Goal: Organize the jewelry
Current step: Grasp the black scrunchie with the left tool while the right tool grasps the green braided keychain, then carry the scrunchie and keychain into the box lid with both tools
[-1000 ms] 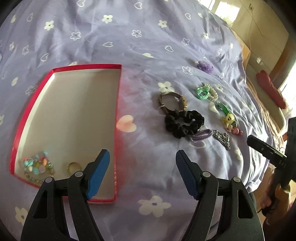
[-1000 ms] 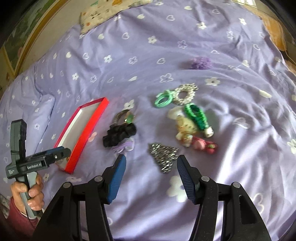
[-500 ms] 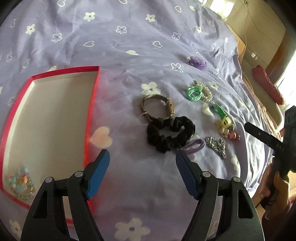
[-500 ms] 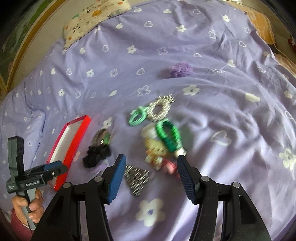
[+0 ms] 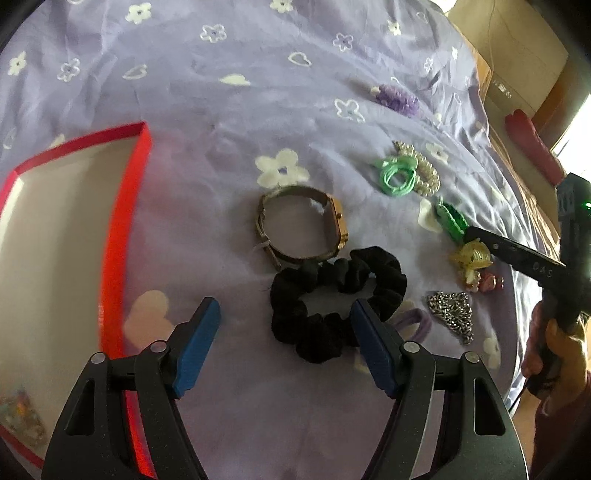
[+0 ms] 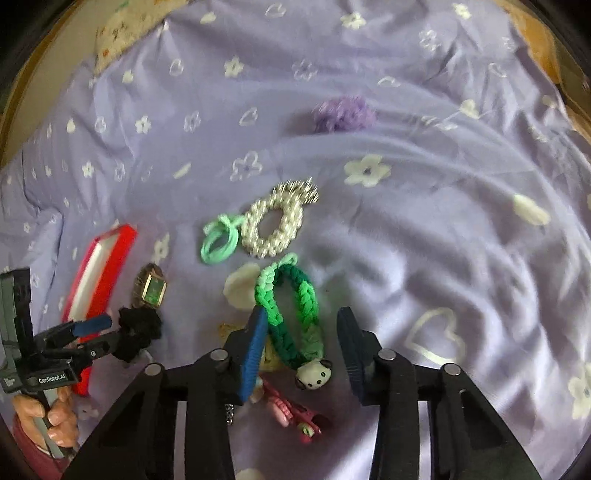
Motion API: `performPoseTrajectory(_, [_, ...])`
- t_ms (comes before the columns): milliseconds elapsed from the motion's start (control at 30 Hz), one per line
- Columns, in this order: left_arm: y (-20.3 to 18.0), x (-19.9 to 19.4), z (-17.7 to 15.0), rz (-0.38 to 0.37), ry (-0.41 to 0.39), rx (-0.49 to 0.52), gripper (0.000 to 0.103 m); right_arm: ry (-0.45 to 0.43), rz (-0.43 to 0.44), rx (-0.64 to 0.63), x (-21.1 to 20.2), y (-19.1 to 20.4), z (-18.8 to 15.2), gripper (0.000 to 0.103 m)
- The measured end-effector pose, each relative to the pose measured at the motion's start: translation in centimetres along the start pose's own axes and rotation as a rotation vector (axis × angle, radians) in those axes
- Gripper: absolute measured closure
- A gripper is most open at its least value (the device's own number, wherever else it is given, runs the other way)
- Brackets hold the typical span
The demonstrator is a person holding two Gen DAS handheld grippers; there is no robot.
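Nearest the left camera, the left gripper (image 5: 284, 314) is hanging wide open over a purple bedsheet (image 5: 229, 48) printed with white flowers and hearts, gripping nothing. Its right finger is overlapping the near edge of a black scrunchie (image 5: 336, 295) in the view; whether it is touching cannot be told. Beside the scrunchie a thin purple hair tie (image 5: 415, 325) and a heap of silver chain (image 5: 452, 312) are lying on the sheet. To the left a red box (image 5: 110, 236) is sitting open, its long side running away from the camera, with blurred colourful beads (image 5: 20, 413) in its near corner. Just beyond the scrunchie a gold watch (image 5: 303, 225) is lying on its side, the face turned rightward.

The right gripper (image 6: 301, 339) is also standing wide open and holding nothing, its fingers flanking a green braided bracelet (image 6: 291, 306). The bracelet's long axis is running near to far, with a panda charm (image 6: 314, 373) at the near end and a light green loop at the far end. A pink clip (image 6: 291, 410) is lying nearer, under the gripper. Farther out, a mint hair tie (image 6: 219, 240) is touching a pearl scrunchie (image 6: 275, 225), and well beyond them a fuzzy purple hair tie (image 6: 343, 112) is resting alone. At the sheet's far left corner a floral pillow (image 6: 125, 29) is showing, and wooden furniture (image 5: 517, 55) is standing beyond the bed.
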State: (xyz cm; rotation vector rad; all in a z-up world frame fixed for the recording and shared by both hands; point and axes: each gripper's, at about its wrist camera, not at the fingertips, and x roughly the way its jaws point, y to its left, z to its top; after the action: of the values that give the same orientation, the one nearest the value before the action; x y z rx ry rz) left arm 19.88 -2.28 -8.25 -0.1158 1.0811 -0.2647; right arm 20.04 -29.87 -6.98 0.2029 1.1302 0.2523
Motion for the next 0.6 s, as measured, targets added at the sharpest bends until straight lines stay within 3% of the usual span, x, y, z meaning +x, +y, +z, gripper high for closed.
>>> performPoseTrajectory(67, [-0.2, 0.4, -0.1, -0.009, 0.001, 0.012, 0.048, 0.006, 0.004, -0.014, 0.5, 0.4, -0.3, 0.069])
performPoseTrajectory(133, [-0.6, 0.4, -0.1, -0.027, -0.003, 0.032, 0.078, -0.011, 0.001, -0.026, 0.5, 0.8, -0.4, 0.081])
performPoseTrajectory(200, [-0.7, 0.5, -0.1, -0.040, 0.001, 0.041, 0.092, -0.023, 0.012, -0.012, 0.3, 0.9, -0.5, 0.091])
performPoseTrajectory(600, [-0.4, -3.8, -1.2, -0.053, -0.095, 0.015, 0.094, -0.142, 0.046, 0.008, -4.3, 3.0, -0.5, 0.093])
